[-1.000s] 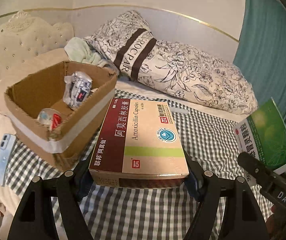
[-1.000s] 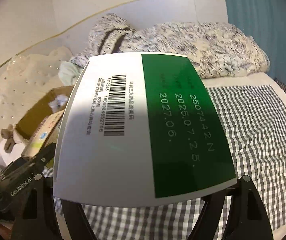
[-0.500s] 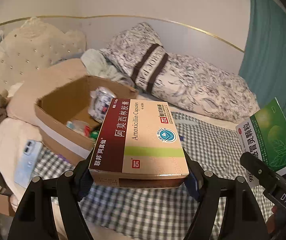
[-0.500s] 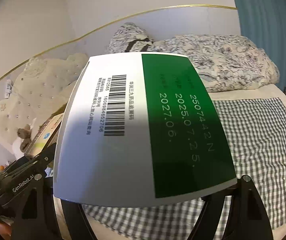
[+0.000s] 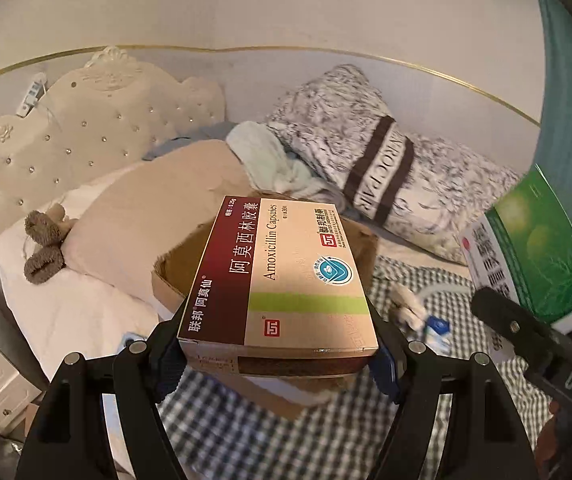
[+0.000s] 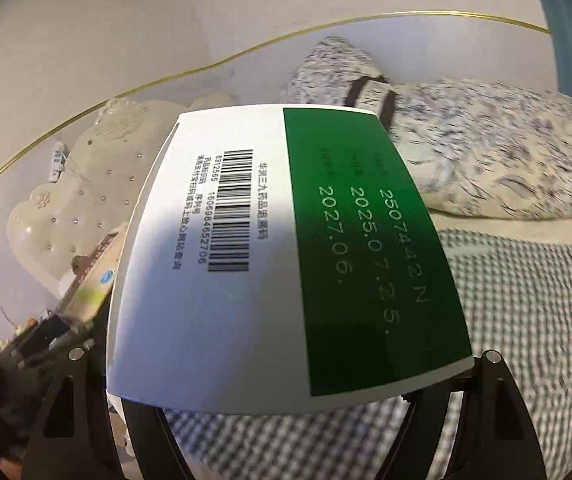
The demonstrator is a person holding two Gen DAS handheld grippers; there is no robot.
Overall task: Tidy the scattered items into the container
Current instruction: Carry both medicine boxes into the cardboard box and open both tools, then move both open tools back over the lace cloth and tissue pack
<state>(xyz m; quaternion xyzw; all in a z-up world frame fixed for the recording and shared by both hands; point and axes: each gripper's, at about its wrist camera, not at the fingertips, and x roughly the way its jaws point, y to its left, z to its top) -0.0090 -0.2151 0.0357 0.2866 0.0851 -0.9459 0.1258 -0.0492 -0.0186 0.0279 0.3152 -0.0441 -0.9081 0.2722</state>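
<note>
On the bed (image 5: 221,432), checked cover: cardboard container (image 5: 173,276) near the pillow end, mostly hidden behind the held box. Left tongs (image 5: 277,360): clamped on a maroon-and-tan amoxicillin box (image 5: 281,280), raised before the container. Right tongs (image 6: 286,396): clamped on a green-and-white medicine box (image 6: 286,256).

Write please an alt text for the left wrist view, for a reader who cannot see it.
The left gripper holds a maroon and tan Amoxicillin Capsules box above an open cardboard box on a bed with a checked cover. At right, the right gripper holds a green and white box.
</note>
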